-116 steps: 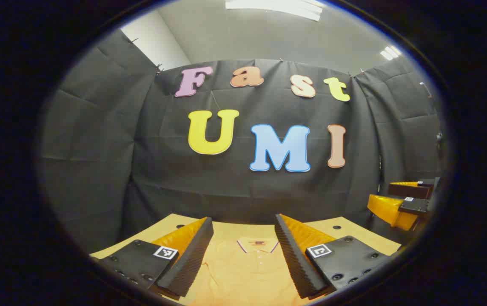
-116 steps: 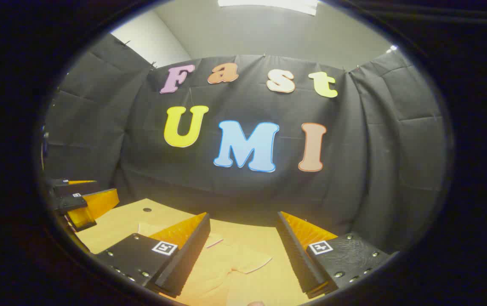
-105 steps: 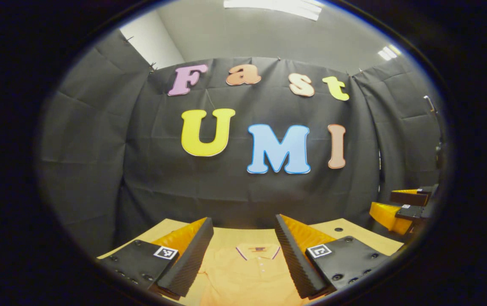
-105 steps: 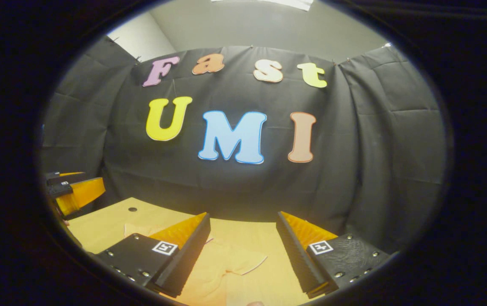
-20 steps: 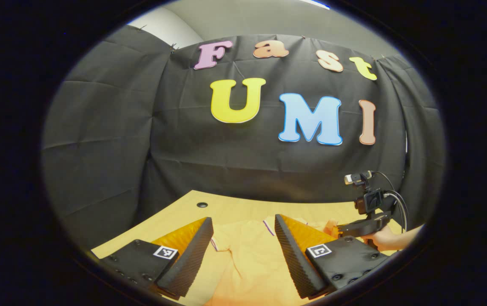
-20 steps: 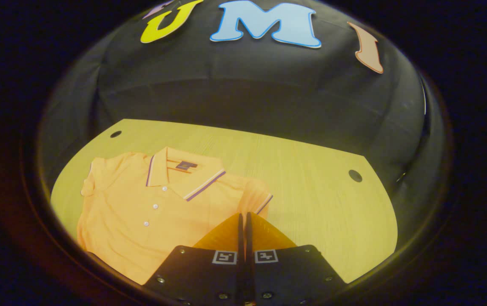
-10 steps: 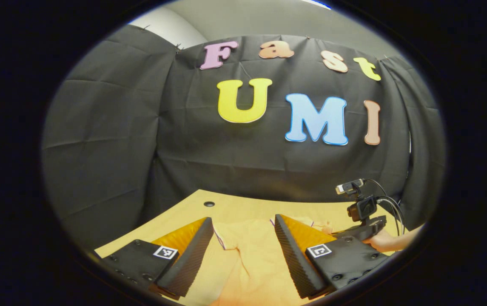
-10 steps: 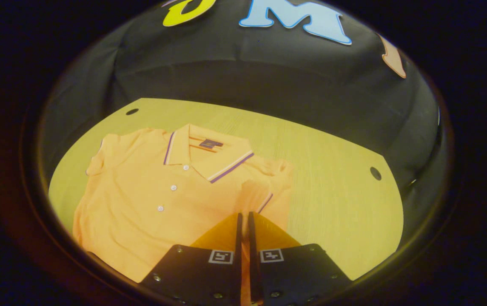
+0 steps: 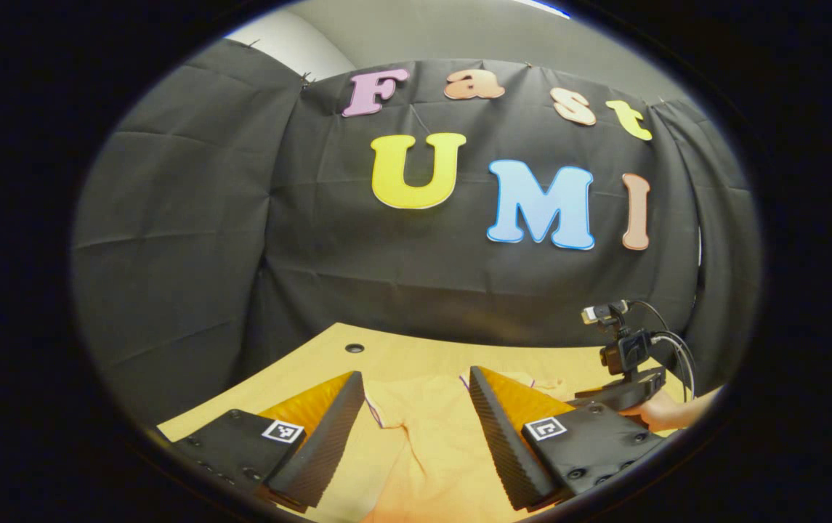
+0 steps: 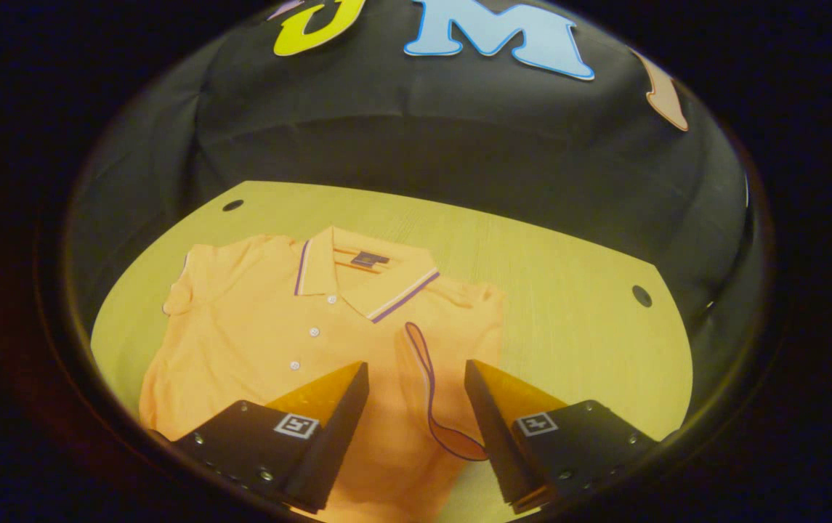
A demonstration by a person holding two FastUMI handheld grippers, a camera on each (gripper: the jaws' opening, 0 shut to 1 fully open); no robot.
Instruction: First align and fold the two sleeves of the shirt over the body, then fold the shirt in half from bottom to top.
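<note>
Right claw (image 10: pixel 416 407) agape over shirt (image 10: pixel 277 341), one sleeve (image 10: pixel 430 385) folded across.

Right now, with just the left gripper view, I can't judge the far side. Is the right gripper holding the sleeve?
Observer: No. The right gripper is open, over the shirt.
Operator: Where is that sleeve?
Observer: The right sleeve lies folded onto the shirt's body, between that gripper's spread fingers.
Operator: Is the collar disturbed?
Observer: No. The collar lies flat, with the buttons facing up.
</note>
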